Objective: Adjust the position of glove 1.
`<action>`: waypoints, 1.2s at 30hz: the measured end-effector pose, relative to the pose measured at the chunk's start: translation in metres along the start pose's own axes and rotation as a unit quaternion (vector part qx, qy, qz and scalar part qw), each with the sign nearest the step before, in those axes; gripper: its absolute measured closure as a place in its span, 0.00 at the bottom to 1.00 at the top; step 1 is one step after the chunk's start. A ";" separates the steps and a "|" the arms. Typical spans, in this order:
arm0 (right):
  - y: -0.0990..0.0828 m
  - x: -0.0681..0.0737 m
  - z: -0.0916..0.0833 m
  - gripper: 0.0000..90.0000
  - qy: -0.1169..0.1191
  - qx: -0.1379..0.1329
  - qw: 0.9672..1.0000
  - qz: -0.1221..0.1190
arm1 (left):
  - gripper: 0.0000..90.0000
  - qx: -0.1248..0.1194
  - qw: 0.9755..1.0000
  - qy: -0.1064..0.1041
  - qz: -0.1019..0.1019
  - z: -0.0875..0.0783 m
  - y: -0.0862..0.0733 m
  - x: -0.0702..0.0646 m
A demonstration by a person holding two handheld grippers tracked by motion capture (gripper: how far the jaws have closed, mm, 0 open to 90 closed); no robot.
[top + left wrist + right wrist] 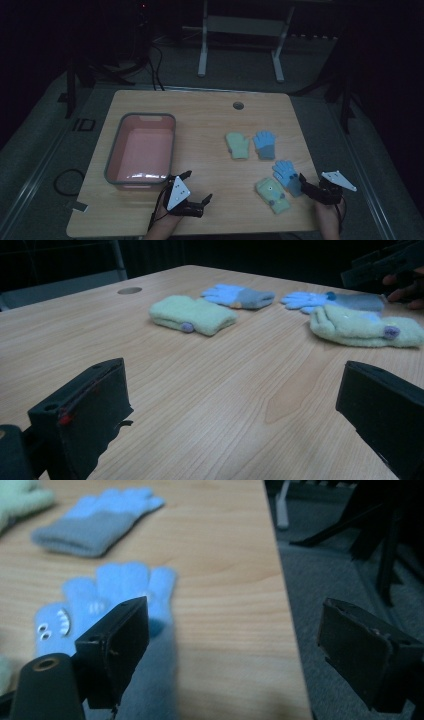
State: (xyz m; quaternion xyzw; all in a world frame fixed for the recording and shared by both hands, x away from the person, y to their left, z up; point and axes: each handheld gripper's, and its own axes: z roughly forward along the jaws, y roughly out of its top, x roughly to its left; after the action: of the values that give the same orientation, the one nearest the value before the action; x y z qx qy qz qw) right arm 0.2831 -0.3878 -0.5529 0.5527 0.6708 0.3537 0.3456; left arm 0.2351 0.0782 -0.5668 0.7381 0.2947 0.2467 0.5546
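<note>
Sorting hasn't begun, I'd say: bin [141,150] at 9 o'clock holds nothing, 4 gloves lie on worktop [200,115]. R tool [306,186], jaws spread, nears blue glove [288,175] at 4 o'clock; L tool [196,187] spread too, nothing held.

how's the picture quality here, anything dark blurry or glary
High view: dim overall, the room behind the table nearly black, a pale glare patch on the pink bin floor. Left gripper view: sharp wood grain, the mittens fairly clear. Right gripper view: the near blue glove is soft and out of focus.
</note>
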 end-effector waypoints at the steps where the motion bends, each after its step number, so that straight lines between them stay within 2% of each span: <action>1: 0.000 0.000 0.000 0.14 0.000 0.006 1.000 -0.002 | 0.01 0.000 1.000 -0.001 0.000 0.000 0.000 0.000; 6: 0.000 0.001 0.000 0.13 -0.006 0.009 1.000 -0.003 | 0.01 0.003 1.000 -0.003 0.000 0.000 0.000 0.000; 9: 0.001 0.003 0.000 0.13 -0.012 0.022 1.000 -0.014 | 0.01 0.007 1.000 -0.004 -0.001 0.001 0.001 0.001; 11: 0.002 0.004 0.001 0.15 0.006 0.034 0.999 -0.011 | 0.01 0.007 1.000 -0.004 -0.001 0.001 0.001 0.001; 12: 0.003 0.003 0.001 0.16 0.026 0.045 0.999 -0.007 | 0.01 0.006 1.000 -0.004 0.000 0.001 0.001 0.001; 13: 0.004 0.002 0.003 0.17 0.055 0.065 0.996 0.002 | 0.01 0.005 1.000 -0.003 0.001 0.001 0.000 0.000; 14: 0.005 0.002 0.004 0.17 0.064 0.072 0.995 0.006 | 0.01 0.005 1.000 -0.003 0.002 0.001 0.000 0.000; 17: 0.009 0.003 0.003 0.18 0.064 0.082 0.995 0.001 | 0.01 0.005 1.000 -0.003 0.005 0.001 0.000 0.000; 21: 0.017 0.005 0.000 0.16 0.079 0.092 0.993 0.003 | 0.01 0.001 1.000 -0.004 0.002 0.001 0.000 0.000; 22: 0.019 0.005 -0.001 0.16 0.077 0.089 0.993 0.000 | 0.01 -0.001 1.000 -0.003 0.000 0.001 0.000 0.000; 24: 0.024 0.007 -0.001 0.17 0.082 0.102 0.991 -0.017 | 0.01 -0.002 1.000 -0.003 -0.001 0.000 0.000 0.000; 26: 0.026 0.008 -0.002 0.20 0.088 0.103 0.991 -0.019 | 0.01 -0.003 1.000 -0.003 -0.001 0.000 0.000 0.000; 32: 0.031 0.013 -0.002 0.15 0.096 0.113 0.988 -0.034 | 0.01 -0.002 1.000 -0.002 -0.001 0.000 0.000 0.000; 34: 0.037 0.015 0.000 0.14 0.106 0.120 0.986 -0.038 | 0.01 -0.001 1.000 -0.002 0.000 0.001 0.000 0.000; 36: 0.041 0.016 0.000 0.14 0.104 0.117 0.987 -0.039 | 0.01 0.000 1.000 -0.002 0.002 0.000 0.000 0.000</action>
State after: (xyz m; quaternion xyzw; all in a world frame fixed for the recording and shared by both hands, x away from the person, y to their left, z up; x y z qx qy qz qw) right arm 0.3015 -0.3659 -0.5189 0.5229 0.7610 0.3143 0.2207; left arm 0.2355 0.0779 -0.5667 0.7389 0.2921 0.2462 0.5551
